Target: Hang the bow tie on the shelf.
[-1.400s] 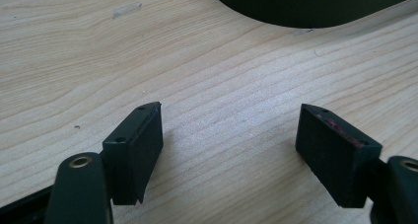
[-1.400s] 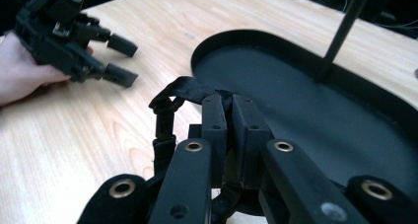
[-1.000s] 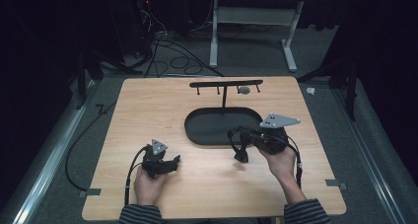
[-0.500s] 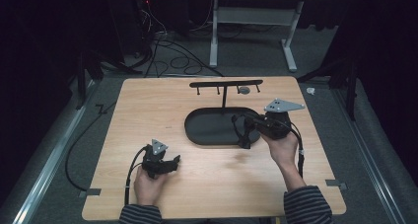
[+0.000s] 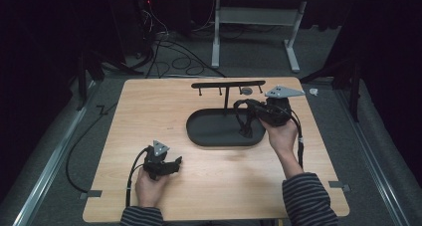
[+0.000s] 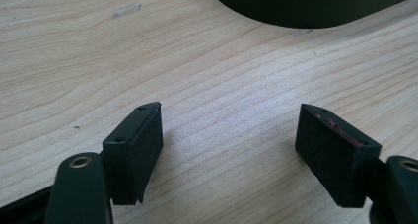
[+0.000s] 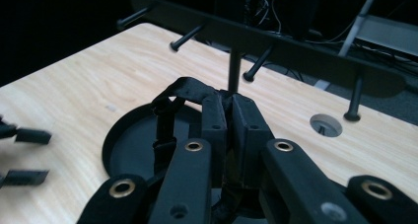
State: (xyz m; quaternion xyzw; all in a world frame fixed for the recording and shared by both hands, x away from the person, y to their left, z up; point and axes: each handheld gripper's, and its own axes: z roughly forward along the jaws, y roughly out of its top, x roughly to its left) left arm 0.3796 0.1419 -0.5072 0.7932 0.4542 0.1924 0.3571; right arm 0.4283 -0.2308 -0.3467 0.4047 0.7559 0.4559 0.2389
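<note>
A black rack stands on the wooden table: a crossbar (image 5: 228,84) with several pegs on a post above an oval black base (image 5: 209,131). My right gripper (image 5: 251,106) hovers over the base's right end, just short of the crossbar (image 7: 276,49). It is shut on a black looped strap (image 5: 244,121), which hangs from the jaws toward the base (image 7: 123,145); the strap (image 7: 170,105) arches left of the gripper tips (image 7: 229,103). My left gripper (image 5: 176,164) rests open near the table's front left, jaws wide (image 6: 229,130) over bare wood, with the base rim (image 6: 305,7) ahead.
A round cable hole (image 7: 325,125) sits in the table behind the rack, near its right end. A small white object (image 5: 313,91) lies just off the table's far right corner. Cables and a desk frame (image 5: 254,17) lie on the floor beyond.
My right gripper has lifted the strap and carried it away from me and to the right, from the base's front right rim up toward the crossbar. The left gripper has stayed still.
</note>
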